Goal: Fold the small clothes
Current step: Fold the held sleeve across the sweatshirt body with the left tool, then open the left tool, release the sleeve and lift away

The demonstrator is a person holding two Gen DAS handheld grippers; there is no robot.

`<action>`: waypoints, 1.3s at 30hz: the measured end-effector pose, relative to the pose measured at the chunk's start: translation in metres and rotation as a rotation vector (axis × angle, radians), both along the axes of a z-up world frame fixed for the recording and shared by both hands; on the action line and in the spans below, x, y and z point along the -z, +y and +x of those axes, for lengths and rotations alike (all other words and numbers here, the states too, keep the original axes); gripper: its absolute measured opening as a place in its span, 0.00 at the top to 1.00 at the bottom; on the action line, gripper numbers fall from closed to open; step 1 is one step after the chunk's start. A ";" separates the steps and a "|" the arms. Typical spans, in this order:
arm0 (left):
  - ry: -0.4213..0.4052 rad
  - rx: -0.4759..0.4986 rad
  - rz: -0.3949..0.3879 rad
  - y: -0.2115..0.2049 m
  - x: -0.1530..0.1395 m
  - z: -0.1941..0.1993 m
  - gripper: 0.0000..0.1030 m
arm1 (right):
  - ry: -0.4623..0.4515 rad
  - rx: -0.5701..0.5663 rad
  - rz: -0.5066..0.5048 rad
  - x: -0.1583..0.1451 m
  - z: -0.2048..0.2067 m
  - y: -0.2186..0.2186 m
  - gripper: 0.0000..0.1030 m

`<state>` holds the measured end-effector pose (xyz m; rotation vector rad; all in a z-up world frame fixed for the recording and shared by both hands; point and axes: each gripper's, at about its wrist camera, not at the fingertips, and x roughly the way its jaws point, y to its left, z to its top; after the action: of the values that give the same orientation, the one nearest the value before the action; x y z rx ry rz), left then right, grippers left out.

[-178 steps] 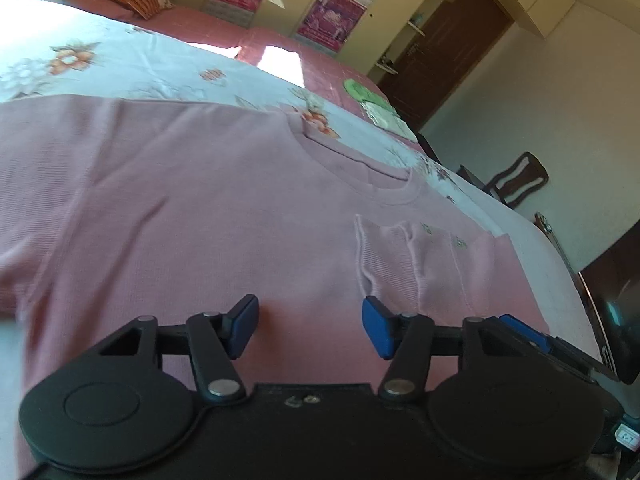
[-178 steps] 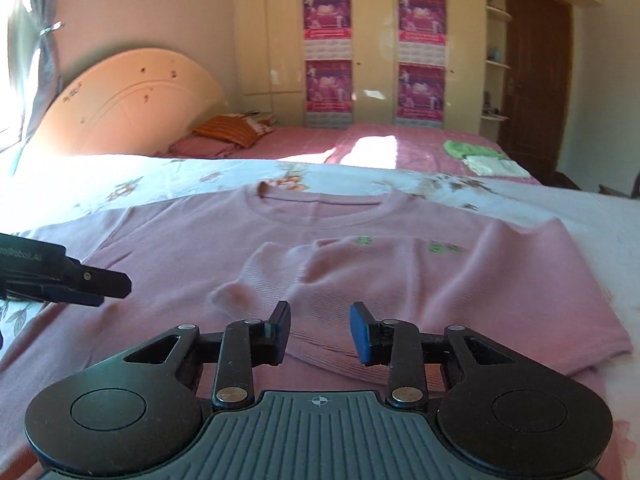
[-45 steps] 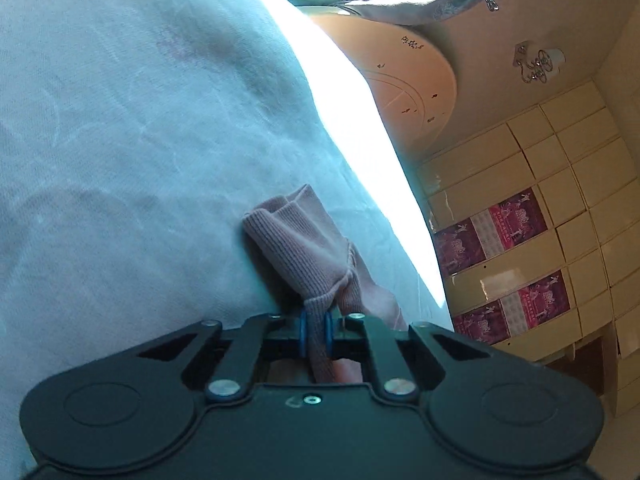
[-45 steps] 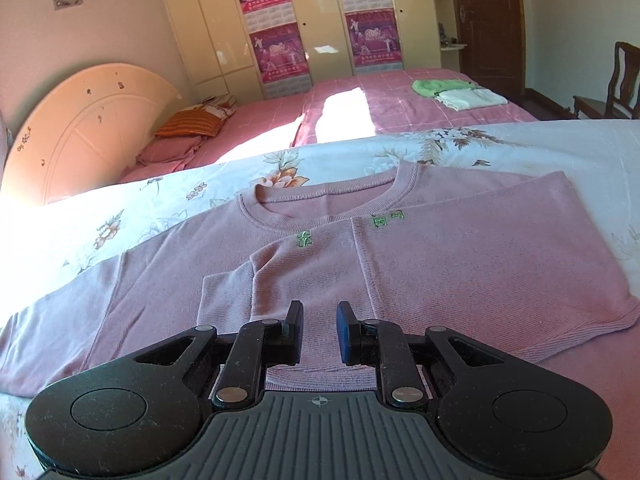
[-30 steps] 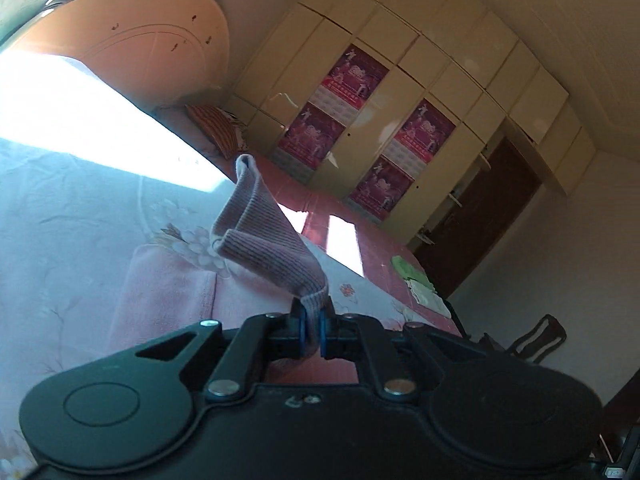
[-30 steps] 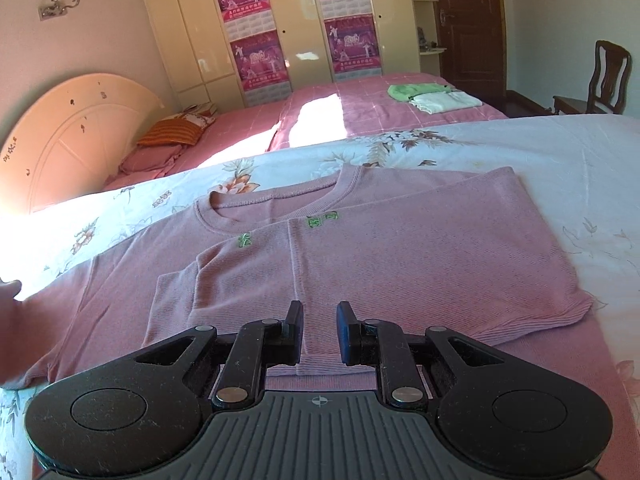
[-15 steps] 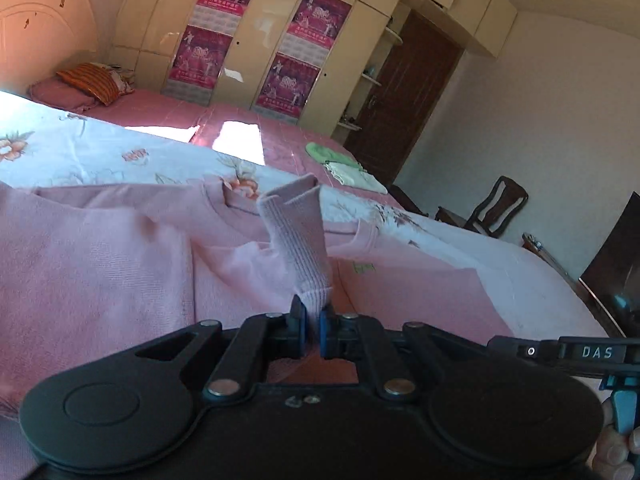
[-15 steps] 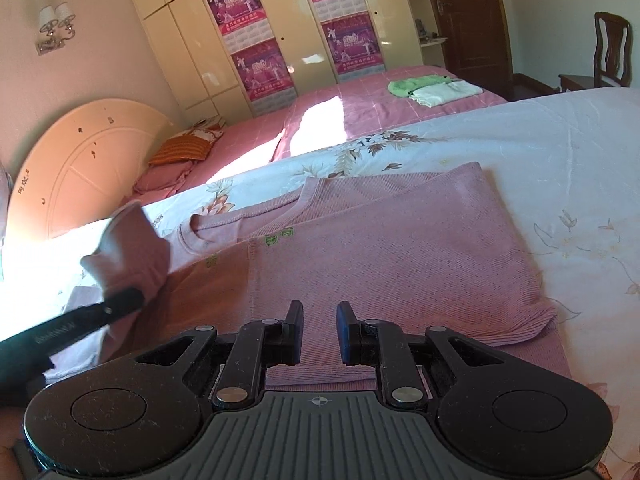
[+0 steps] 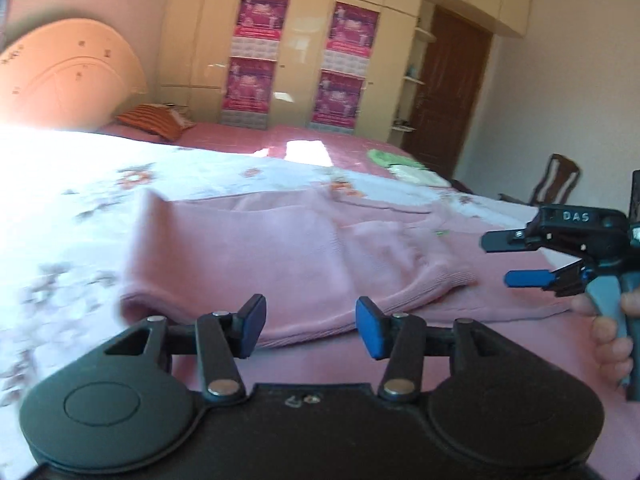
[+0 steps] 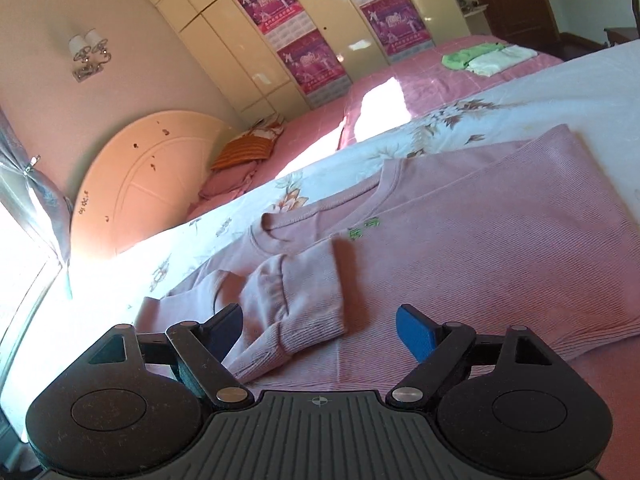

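Nearest in our left wrist view, the left gripper (image 9: 310, 330): blue pads spread wide, nothing between them, hovering just above the near hem of the pink sweater (image 9: 288, 256). Nearest in our right wrist view, the right gripper (image 10: 320, 330): fingers likewise parted wide and empty; its left pad sits close beside the folded sleeve, though we cannot tell whether it touches. The same tool appears at the right edge of our left view (image 9: 520, 258), held in a hand (image 9: 612, 332), jaws apart.

Next, the sleeve (image 10: 296, 300): folded in across the sweater's chest, its ribbed cuff lying on the body fabric, bunched in a loose roll.

Sweater body (image 10: 480, 248): spread flat, front up, on the white floral bedspread (image 10: 520, 96); round neckline (image 10: 320, 208) toward the far side; small green embroidery (image 10: 364, 229) just below the collar. Its other sleeve is tucked in already, giving a straight right edge.

Beyond, a second bed with pink cover (image 10: 440, 76), carrying folded green and white cloths (image 10: 486, 58) and an orange striped pillow (image 10: 248, 146) near the rounded cream headboard (image 10: 148, 184).

Farthest: cream wardrobe doors bearing magenta posters (image 9: 256, 60), a dark wooden door (image 9: 452, 92), a wooden chair (image 9: 556, 178), a wall lamp (image 10: 88, 54).
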<state>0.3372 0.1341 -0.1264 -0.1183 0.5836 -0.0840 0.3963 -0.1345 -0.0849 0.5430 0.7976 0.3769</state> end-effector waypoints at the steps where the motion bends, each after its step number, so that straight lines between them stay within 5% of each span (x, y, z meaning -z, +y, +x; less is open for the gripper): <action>1: 0.015 -0.053 0.022 0.015 0.000 -0.005 0.56 | 0.027 -0.005 0.013 0.006 0.006 0.004 0.30; 4: 0.094 -0.147 0.038 0.048 0.009 -0.002 0.59 | 0.097 0.001 0.039 0.023 0.022 0.011 0.56; 6: 0.107 -0.151 0.044 0.059 0.011 0.007 0.59 | 0.093 0.017 0.031 0.023 0.027 0.014 0.57; 7: 0.118 -0.145 0.050 0.061 0.013 0.013 0.59 | 0.087 0.022 0.008 0.020 0.030 0.016 0.67; 8: 0.128 -0.137 0.061 0.062 0.017 0.019 0.58 | 0.075 0.017 -0.022 0.016 0.032 0.018 0.96; 11: 0.117 -0.147 0.091 0.065 0.021 0.024 0.59 | -0.003 0.008 -0.086 -0.008 0.028 0.018 0.95; 17: 0.110 -0.164 0.016 0.078 0.024 0.023 0.66 | -0.214 0.060 -0.249 -0.060 -0.003 -0.009 0.95; 25: 0.114 -0.130 0.036 0.077 0.025 0.025 0.67 | -0.073 0.056 -0.312 -0.005 -0.014 -0.013 0.95; 39: 0.155 -0.047 0.084 0.082 0.006 0.020 0.60 | -0.026 0.111 -0.317 0.005 -0.022 -0.023 0.95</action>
<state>0.3570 0.2161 -0.1325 -0.0566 0.7378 -0.0043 0.3742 -0.1572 -0.0897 0.2835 0.7806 0.1504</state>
